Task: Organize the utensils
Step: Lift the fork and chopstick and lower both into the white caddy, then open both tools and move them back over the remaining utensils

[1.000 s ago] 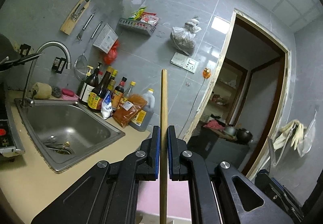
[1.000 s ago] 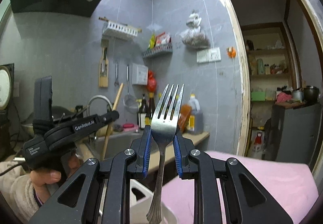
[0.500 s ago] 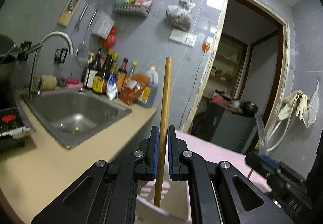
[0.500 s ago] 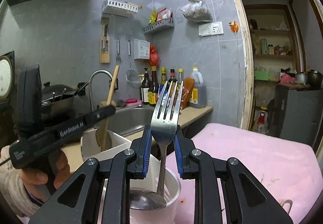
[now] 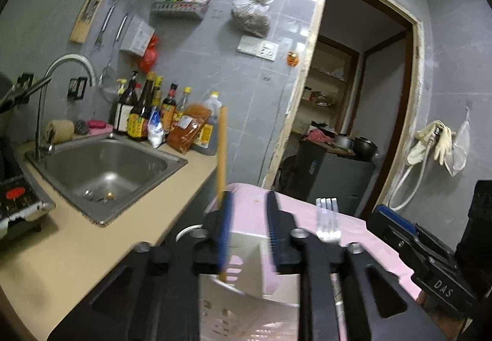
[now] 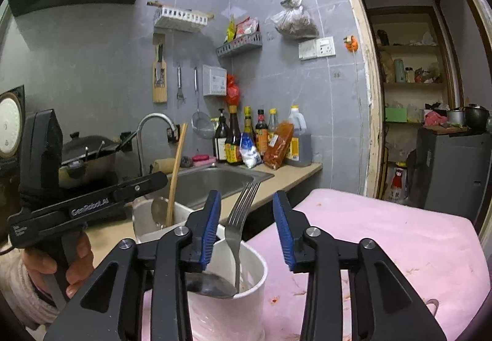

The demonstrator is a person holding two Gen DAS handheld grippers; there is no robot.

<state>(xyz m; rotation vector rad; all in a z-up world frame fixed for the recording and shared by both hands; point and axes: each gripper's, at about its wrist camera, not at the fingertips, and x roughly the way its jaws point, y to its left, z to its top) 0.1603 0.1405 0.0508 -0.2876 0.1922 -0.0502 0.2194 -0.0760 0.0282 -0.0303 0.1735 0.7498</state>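
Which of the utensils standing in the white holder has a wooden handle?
The long-handled ladle in the rear compartment; the fork and spoon in the front cup are all metal.

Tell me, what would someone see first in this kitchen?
Probably the fork, standing tines-up in the white utensil holder on the pink surface, between the right gripper's opening jaws and touching neither. Beside it, a wooden handle sticks up from the holder's next compartment, by the left gripper, whose jaws are opening too. Behind shines the steel sink with sauce bottles lined along the wall.

Pink table (image 6: 384, 236) with white utensil holder (image 6: 252, 288) at its edge nearest the beige counter (image 5: 77, 248)
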